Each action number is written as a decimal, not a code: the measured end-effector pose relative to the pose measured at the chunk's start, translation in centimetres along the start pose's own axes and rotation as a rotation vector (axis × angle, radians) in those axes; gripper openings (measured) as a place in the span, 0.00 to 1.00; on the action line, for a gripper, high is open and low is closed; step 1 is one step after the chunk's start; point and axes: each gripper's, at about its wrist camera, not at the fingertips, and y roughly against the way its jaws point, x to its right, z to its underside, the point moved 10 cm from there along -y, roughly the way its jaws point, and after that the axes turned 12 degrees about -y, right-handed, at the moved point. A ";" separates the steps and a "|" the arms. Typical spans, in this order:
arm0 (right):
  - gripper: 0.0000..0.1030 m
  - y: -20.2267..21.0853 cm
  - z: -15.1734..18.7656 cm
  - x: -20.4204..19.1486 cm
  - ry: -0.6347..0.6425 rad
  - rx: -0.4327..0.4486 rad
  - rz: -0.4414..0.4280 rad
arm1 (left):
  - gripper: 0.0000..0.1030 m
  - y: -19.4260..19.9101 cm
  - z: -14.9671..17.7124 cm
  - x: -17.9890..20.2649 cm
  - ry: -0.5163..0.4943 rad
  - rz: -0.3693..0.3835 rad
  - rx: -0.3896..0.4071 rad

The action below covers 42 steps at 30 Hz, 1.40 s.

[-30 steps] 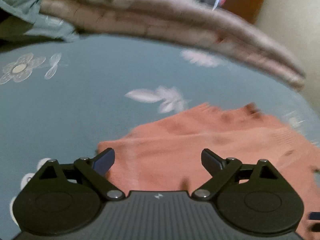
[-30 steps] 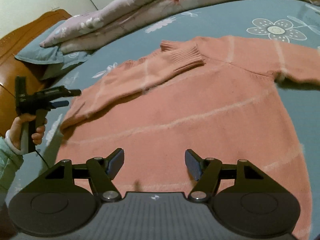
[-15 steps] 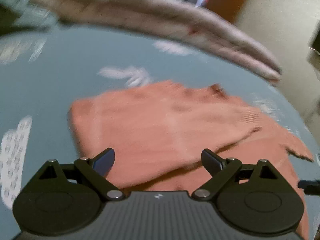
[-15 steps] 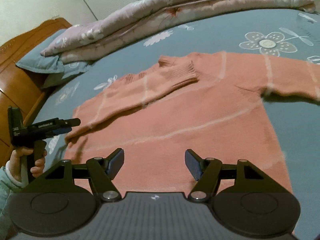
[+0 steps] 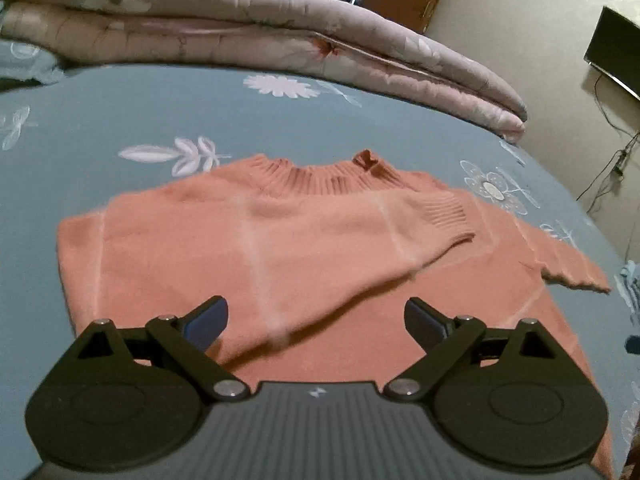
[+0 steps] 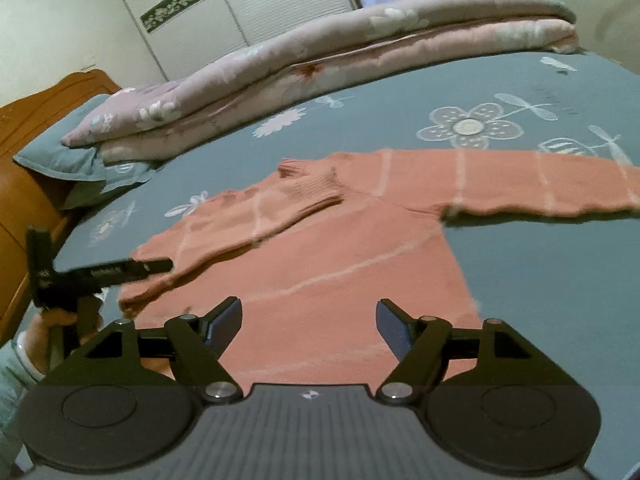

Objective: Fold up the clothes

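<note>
My left tongs (image 5: 316,316) sit at the bottom of the left wrist view with their two fingers spread wide and nothing between them. Beyond them the pink sweater (image 5: 280,240) lies flat on the blue flowered bedspread (image 5: 160,112), filling the middle of the frame. One sleeve (image 5: 360,236) is folded across the chest, its ribbed cuff ending right of centre, below the collar (image 5: 320,176). The other sleeve runs off toward the right edge of the frame. Along the top a folded pinkish quilt (image 5: 240,40) stretches from the upper left down to the right. A dark screen (image 5: 616,48) hangs on the wall in the upper right.

My right tongs (image 6: 308,320) are likewise spread apart and empty at the bottom of the right wrist view, with the sweater's (image 6: 320,264) hem just past their tips. Here the folded sleeve crosses the left part of the sweater, and the unfolded sleeve (image 6: 520,184) reaches straight out to the right edge. At the left edge my other hand (image 6: 52,328) grips its tool, whose tip hovers near the sweater's left corner; I cannot tell whether it touches the cloth. A blue pillow (image 6: 68,156) and a wooden headboard (image 6: 36,108) sit in the upper left, below a white wardrobe (image 6: 248,4).
</note>
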 end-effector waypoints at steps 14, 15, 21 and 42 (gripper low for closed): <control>0.76 4.4 -1.4 3.0 -0.035 0.069 0.019 | 0.92 -0.7 1.9 0.6 0.104 -0.035 -0.091; 0.76 4.6 -1.5 3.4 -0.040 0.074 0.015 | 0.92 -0.8 2.0 0.8 0.103 -0.040 -0.093; 0.77 5.1 -2.3 6.9 -0.059 0.061 0.018 | 0.92 -1.7 2.5 1.6 0.089 -0.115 -0.113; 0.77 4.2 -3.7 7.6 -0.052 0.023 -0.078 | 0.92 -2.9 1.0 -0.5 0.100 -0.238 -0.140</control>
